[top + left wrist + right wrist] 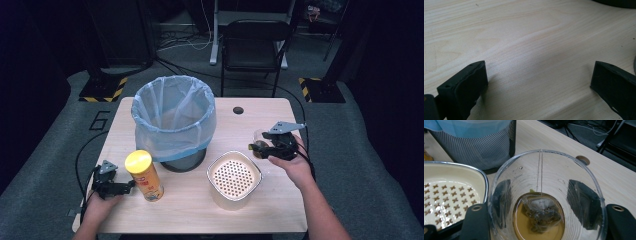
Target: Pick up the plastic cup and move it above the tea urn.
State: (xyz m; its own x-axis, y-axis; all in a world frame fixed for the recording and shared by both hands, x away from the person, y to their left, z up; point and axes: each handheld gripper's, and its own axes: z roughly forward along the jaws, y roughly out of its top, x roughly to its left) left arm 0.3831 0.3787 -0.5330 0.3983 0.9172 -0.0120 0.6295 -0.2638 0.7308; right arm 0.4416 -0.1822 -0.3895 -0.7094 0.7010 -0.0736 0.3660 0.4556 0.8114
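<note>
Grey carpet and dark room edges surround a pale wooden table (280,210) in the high view. A folding chair (255,45) stands beyond the table at the top centre of the frame. On the table, left of centre, sits a mesh bin (174,122) lined with a light blue bag. Just below it, toward the lower left, a yellow-lidded can (144,175) stands upright. At lower centre sits a cream strainer (234,179) with a perforated insert. The left gripper (131,186) lies low at the lower left, its tips just beside the can, held by a hand coming in from the bottom edge. The right gripper (256,147) is at the right of centre, above the strainer's right corner, holding a clear cup (260,142).

Bare wood grain of the table (529,37) takes up the left gripper view. The two black jaws rise from the lower corners, wide apart, with nothing between them.

Wooden tabletop (544,137) runs across the top of the right gripper view. The cup (546,195) sits at centre frame, clamped between the two jaws, whose pads press on its walls from either side. Inside it a tea bag (541,213) lies in brown liquid, its string running up the far wall. The strainer (446,192) is at the left, and the bin (474,147) at the upper left.
</note>
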